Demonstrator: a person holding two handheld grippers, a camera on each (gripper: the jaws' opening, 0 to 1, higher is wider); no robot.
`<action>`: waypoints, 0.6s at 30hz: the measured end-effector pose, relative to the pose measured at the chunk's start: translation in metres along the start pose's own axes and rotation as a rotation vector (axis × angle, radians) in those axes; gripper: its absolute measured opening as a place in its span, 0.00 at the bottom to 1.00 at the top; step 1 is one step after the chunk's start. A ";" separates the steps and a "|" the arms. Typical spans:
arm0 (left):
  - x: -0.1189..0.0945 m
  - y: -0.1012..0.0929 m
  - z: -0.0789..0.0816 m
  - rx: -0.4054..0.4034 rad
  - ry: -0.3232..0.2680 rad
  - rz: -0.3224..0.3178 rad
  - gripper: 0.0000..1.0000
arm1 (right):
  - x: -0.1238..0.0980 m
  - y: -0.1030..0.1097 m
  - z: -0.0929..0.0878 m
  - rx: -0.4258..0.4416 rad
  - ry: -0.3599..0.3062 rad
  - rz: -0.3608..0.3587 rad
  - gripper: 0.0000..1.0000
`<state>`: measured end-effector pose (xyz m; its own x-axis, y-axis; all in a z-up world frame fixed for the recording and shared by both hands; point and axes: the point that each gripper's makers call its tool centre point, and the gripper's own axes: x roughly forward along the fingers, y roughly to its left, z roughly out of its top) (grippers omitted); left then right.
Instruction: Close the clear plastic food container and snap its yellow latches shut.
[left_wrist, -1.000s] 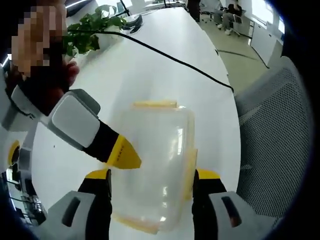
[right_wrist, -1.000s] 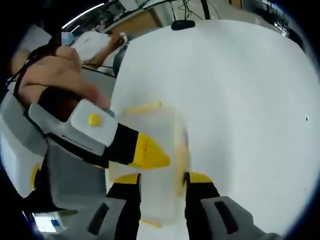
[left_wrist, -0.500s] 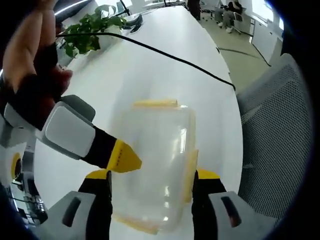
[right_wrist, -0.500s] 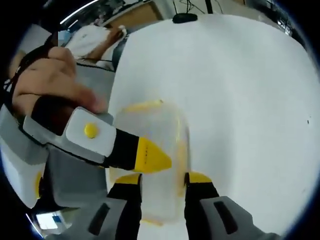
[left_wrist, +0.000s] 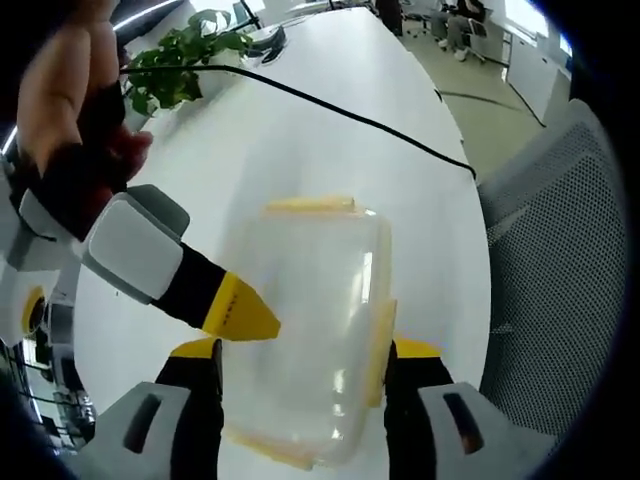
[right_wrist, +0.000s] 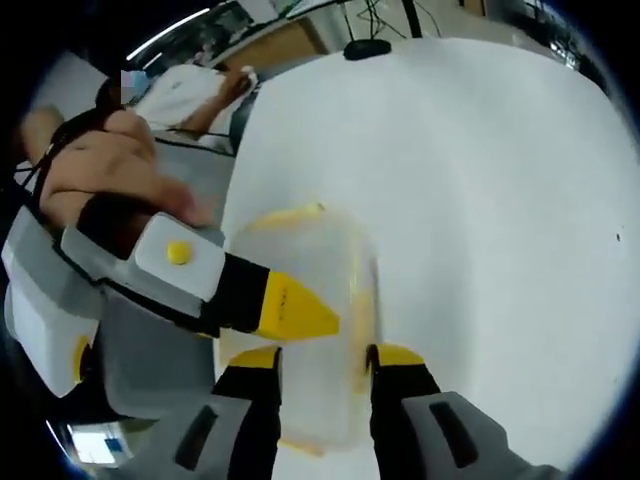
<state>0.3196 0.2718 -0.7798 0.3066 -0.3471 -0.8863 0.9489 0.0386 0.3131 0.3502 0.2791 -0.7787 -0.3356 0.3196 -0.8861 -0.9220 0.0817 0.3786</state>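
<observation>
The clear plastic food container (left_wrist: 310, 330) lay on the white table (left_wrist: 330, 150) with its lid already down, straddled by both grippers at once. The left gripper (left_wrist: 305, 350) stood with its jaws spread along the container's two long sides, yellow tips beside the walls; whether they pressed was not clear, though the hold seemed meant to keep the container from sliding. The right gripper (right_wrist: 322, 358) bracketed the container (right_wrist: 300, 320) in the same open way. Each gripper entered the other's view from the left, its yellow tip against a long side, probably to press a latch. A yellow latch (left_wrist: 310, 206) at the far end, ahead of the jaws, looked unsnapped
</observation>
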 end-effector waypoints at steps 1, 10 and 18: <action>0.000 0.000 0.000 0.001 -0.001 0.002 0.65 | 0.000 0.000 0.000 0.003 0.003 -0.005 0.33; -0.003 -0.005 0.004 -0.050 -0.008 -0.075 0.70 | -0.004 0.003 0.000 -0.055 0.018 -0.103 0.33; -0.013 -0.009 0.011 -0.126 -0.061 -0.252 0.81 | -0.009 0.005 0.002 -0.129 -0.062 -0.239 0.33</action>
<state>0.3066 0.2658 -0.7672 0.0583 -0.4162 -0.9074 0.9976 0.0587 0.0371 0.3496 0.2784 -0.7680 -0.0964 0.3633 -0.9267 -0.9919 0.0422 0.1197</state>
